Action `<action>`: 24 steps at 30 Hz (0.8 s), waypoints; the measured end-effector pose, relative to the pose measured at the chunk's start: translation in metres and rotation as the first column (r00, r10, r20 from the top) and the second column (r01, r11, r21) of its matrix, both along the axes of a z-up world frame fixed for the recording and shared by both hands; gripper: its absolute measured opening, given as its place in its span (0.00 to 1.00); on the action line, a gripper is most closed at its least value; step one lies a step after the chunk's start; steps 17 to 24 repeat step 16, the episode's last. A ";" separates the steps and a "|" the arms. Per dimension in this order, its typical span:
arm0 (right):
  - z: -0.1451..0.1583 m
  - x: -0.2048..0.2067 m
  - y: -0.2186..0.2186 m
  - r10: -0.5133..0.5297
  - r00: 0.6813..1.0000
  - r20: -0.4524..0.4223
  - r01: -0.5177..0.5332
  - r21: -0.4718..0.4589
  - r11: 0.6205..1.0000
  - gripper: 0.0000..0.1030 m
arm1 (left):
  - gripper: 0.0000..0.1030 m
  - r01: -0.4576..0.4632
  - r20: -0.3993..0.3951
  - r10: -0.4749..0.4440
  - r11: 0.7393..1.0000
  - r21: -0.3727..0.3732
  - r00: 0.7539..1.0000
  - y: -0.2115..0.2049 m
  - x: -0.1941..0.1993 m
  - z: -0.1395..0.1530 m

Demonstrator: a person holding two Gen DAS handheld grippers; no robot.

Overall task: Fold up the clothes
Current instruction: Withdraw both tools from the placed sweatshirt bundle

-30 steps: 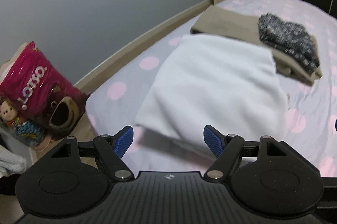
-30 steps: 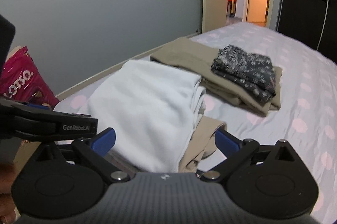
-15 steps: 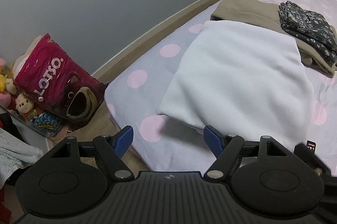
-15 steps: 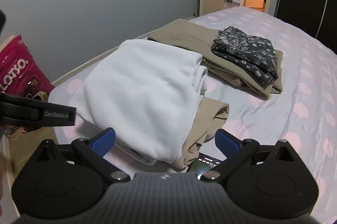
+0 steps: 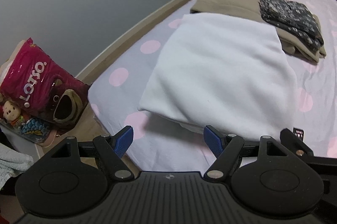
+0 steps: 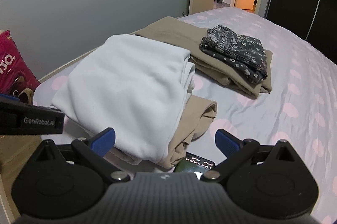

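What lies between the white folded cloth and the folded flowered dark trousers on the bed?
Part of the folded beige garment lies between the white cloth and the dark trousers, which rest on it. The right wrist view shows this.

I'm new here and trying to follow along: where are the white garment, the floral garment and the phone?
white garment [image 6: 126, 85], right wrist view, middle of its top face
floral garment [image 6: 236, 51], right wrist view, middle of the folded bundle
phone [image 6: 197, 164], right wrist view, its lit screen
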State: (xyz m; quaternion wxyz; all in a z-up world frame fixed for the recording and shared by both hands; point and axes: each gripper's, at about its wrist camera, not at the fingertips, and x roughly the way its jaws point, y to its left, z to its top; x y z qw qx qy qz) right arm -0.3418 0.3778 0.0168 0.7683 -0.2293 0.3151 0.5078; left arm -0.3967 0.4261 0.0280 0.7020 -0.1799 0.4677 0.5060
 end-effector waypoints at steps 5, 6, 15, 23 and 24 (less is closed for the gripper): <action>0.000 -0.002 0.001 0.006 1.000 0.007 -0.006 -0.005 1.000 0.99 | 0.71 0.001 -0.002 -0.001 1.000 -0.004 1.000 -0.001 0.000 -0.001; 0.000 -0.002 0.001 0.006 1.000 0.005 -0.006 -0.005 1.000 0.99 | 0.71 0.002 -0.003 -0.002 1.000 -0.003 1.000 -0.001 0.000 -0.001; -0.002 -0.002 0.001 0.009 1.000 0.002 -0.009 -0.009 1.000 0.99 | 0.71 0.023 -0.010 -0.022 1.000 0.005 1.000 -0.004 0.002 -0.001; -0.002 -0.002 0.001 0.009 1.000 0.002 -0.009 -0.009 1.000 0.99 | 0.71 0.025 -0.010 -0.025 1.000 0.006 1.000 -0.005 0.002 -0.001; -0.002 -0.002 0.001 0.009 1.000 0.002 -0.009 -0.009 1.000 0.99 | 0.71 0.025 -0.010 -0.025 1.000 0.006 1.000 -0.005 0.002 -0.001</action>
